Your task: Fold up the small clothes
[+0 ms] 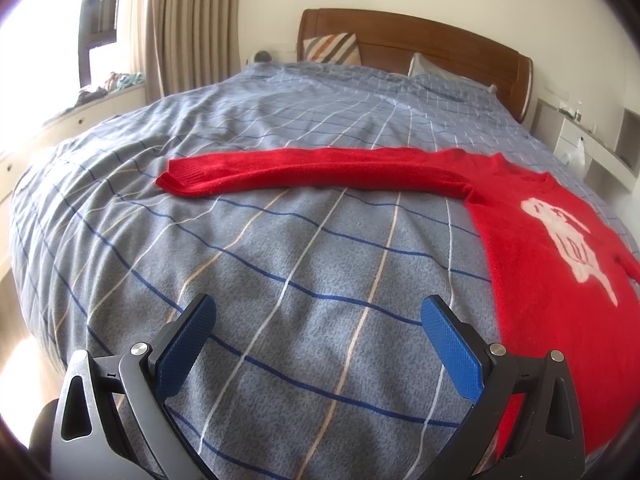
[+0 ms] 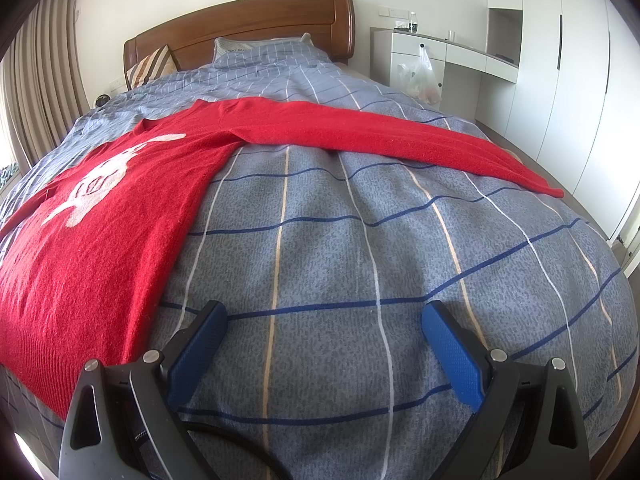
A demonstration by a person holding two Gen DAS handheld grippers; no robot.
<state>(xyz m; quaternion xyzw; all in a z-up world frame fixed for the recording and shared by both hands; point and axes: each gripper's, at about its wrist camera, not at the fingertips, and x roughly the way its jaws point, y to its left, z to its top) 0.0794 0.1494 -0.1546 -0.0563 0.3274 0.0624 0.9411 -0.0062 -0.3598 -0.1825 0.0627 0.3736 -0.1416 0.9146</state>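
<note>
A red sweater [image 1: 532,248] lies flat on the blue-grey checked bedspread [image 1: 280,240], front side up, with a pale figure [image 1: 568,240] knitted across the chest; inside that figure there are dark marks that may be letters or numerals, but they are too small and distorted by the lens to read, and no brand tag or label shows anywhere on the garment. From the left wrist view one sleeve [image 1: 304,170] stretches straight out to the left across the bed, its ribbed cuff lying flat, while the body of the sweater runs off the right edge of the frame, so its hem and far side are cut off. The right wrist view shows the other sleeve [image 2: 400,136] reaching out to the right, nearly to the edge of the mattress, and the sweater's body leaving the frame at the left. The left gripper [image 1: 318,312] hovers over bare bedspread just beside the sweater's edge, its blue-padded fingers [image 1: 188,344] spread wide with nothing between them. The right gripper [image 2: 324,316] is likewise released, fingers [image 2: 450,354] apart over the cover, near the sweater's lower side. A pillow [image 2: 256,50] by the wooden headboard [image 2: 240,24] carries a small printed line, illegible here.
</note>
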